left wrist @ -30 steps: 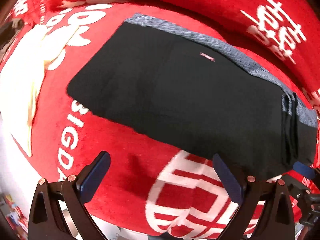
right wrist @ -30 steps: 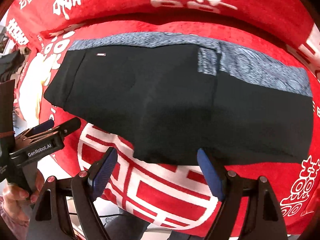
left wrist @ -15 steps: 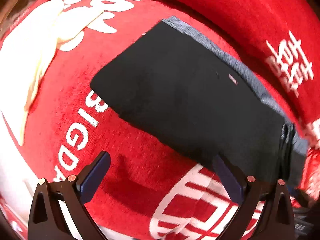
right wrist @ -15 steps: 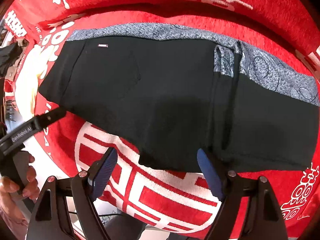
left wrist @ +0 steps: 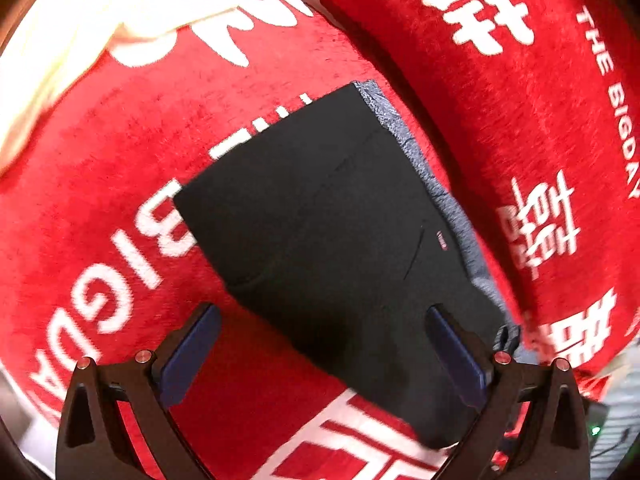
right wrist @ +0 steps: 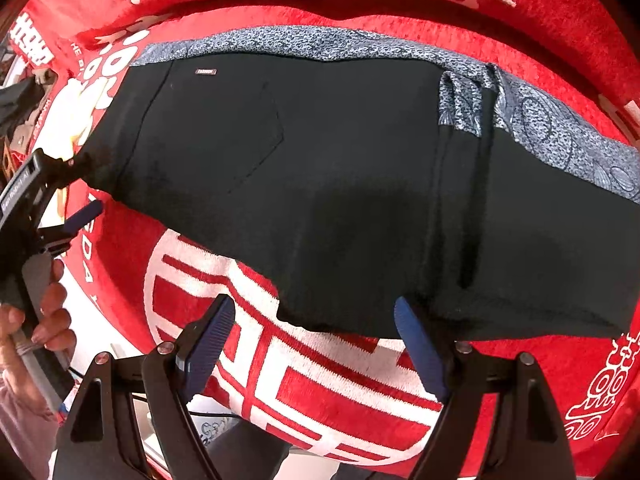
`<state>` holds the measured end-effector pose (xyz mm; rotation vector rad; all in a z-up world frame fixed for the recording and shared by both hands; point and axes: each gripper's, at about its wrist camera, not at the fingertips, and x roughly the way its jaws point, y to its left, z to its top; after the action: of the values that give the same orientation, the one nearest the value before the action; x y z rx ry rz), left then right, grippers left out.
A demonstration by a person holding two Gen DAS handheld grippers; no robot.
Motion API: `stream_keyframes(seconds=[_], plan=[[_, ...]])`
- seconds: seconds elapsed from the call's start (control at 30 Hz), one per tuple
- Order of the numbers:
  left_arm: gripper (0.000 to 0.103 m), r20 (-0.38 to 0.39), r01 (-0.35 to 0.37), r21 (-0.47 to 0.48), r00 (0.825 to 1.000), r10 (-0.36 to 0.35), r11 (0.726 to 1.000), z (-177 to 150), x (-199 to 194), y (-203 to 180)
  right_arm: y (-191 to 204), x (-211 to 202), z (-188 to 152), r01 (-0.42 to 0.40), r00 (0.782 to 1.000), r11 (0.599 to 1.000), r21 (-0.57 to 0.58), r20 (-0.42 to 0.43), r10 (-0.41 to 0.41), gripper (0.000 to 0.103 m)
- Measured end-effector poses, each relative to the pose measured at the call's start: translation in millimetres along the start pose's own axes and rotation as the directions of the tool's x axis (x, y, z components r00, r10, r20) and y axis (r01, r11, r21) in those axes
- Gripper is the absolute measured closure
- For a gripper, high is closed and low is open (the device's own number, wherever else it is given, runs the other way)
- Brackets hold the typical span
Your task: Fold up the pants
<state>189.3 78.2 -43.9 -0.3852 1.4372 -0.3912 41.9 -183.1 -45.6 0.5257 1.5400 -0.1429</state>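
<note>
Left gripper [left wrist: 320, 344] has swung in since a second ago: pants [left wrist: 340, 240] now fill more of its view, waist corner between its jaws. Right gripper [right wrist: 312, 336] is closer to the near hem. Both jaws wide apart, holding nothing. Pants [right wrist: 320, 184] lie folded lengthwise, flat on the red blanket [right wrist: 304, 392].

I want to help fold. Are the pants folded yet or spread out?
Partly folded: the pants lie flat on the red blanket, with one end doubled over.
</note>
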Motion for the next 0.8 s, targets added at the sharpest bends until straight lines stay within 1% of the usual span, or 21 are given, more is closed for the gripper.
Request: stream_keyframes(seconds=[0.13, 0.23, 0.33, 0.37, 0.4, 0.43, 0.47, 0.5, 0.57, 0.6, 0.63, 0.67, 0.7, 0.73, 0.77, 0.8], plan=[[0.000, 0.037, 0.081, -0.029, 0.996, -0.080, 0.996, 1.3, -0.1, 0.9, 1.6, 0.4, -0.5, -0.003, 1.000, 1.000, -0.002, 0.000, 0.003, 0.018], [0.001, 0.042, 0.122, -0.044, 0.992, -0.121, 0.992, 7.7, 0.0, -4.8, 2.5, 0.8, 0.1, -0.007, 1.000, 1.000, -0.005, -0.003, 0.007, 0.018], [0.001, 0.080, 0.171, -0.004, 0.982, -0.170, 0.985, 10.1, -12.0, -19.9, 4.4, -0.8, 0.6, -0.012, 1.000, 1.000, -0.005, 0.000, 0.012, 0.018], [0.001, 0.086, 0.166, 0.014, 0.982, -0.167, 0.986, 11.1, -12.3, -24.5, 5.6, -1.8, 0.8, -0.017, 1.000, 1.000, -0.006, 0.002, 0.017, 0.018], [0.001, 0.075, 0.132, 0.016, 0.988, -0.133, 0.991, 12.6, -6.9, -26.1, 6.2, -2.3, 0.8, -0.017, 1.000, 1.000, -0.008, 0.004, 0.017, 0.018], [0.001, 0.051, 0.101, 0.002, 0.994, -0.101, 0.995, 14.4, 0.8, -24.2, 7.3, -3.0, 1.0, -0.018, 1.000, 1.000, -0.012, 0.006, 0.018, 0.018], [0.001, 0.017, 0.085, -0.022, 0.996, -0.085, 0.996, 16.1, 10.3, -20.0, 9.4, -3.7, 2.0, -0.019, 1.000, 1.000, -0.020, 0.007, 0.019, 0.018], [0.005, -0.010, 0.066, -0.044, 0.998, -0.067, 0.997, 17.7, 18.3, -15.8, 11.7, -4.2, 2.4, -0.019, 1.000, 1.000, -0.025, 0.008, 0.019, 0.018], [0.006, 0.009, 0.055, -0.041, 0.998, -0.054, 0.998, 19.8, 16.0, -18.7, 15.1, -8.7, 5.2, -0.018, 1.000, 0.999, -0.037, 0.019, 0.019, 0.018], [0.012, 0.007, 0.037, -0.035, 0.999, -0.037, 0.999, 20.8, 15.8, -22.7, 16.6, -12.5, 8.3, -0.022, 0.999, 0.999, -0.044, 0.027, 0.023, 0.018], [0.019, 0.009, -0.017, -0.026, 1.000, 0.018, 1.000, 21.1, 16.9, -26.7, 17.1, -15.6, 11.5, -0.024, 0.999, 0.998, -0.050, 0.036, 0.026, 0.018], [0.033, 0.010, -0.058, -0.015, 0.998, 0.058, 0.998, 21.0, 18.5, -28.9, 18.8, -21.1, 17.6, -0.026, 0.998, 0.998, -0.058, 0.049, 0.029, 0.018], [0.051, 0.025, -0.110, 0.012, 0.994, 0.109, 0.994, 20.6, 18.6, -32.8, 19.3, -25.0, 23.2, -0.030, 0.998, 0.998, -0.063, 0.054, 0.034, 0.018], [0.059, 0.040, -0.144, 0.054, 0.989, 0.142, 0.988, 19.5, 17.9, -38.0, 20.5, -29.9, 31.2, -0.037, 0.997, 0.997, -0.072, 0.060, 0.042, 0.018], [0.065, 0.052, -0.169, 0.096, 0.985, 0.164, 0.981, 17.8, 15.5, -41.5, 22.9, -35.4, 39.6, -0.041, 0.996, 0.996, -0.082, 0.070, 0.047, 0.018], [0.066, 0.090, -0.213, 0.175, 0.976, 0.200, 0.961, 12.6, 12.8, -53.8, 26.1, -42.9, 51.2, -0.047, 0.995, 0.994, -0.095, 0.088, 0.055, 0.018]])
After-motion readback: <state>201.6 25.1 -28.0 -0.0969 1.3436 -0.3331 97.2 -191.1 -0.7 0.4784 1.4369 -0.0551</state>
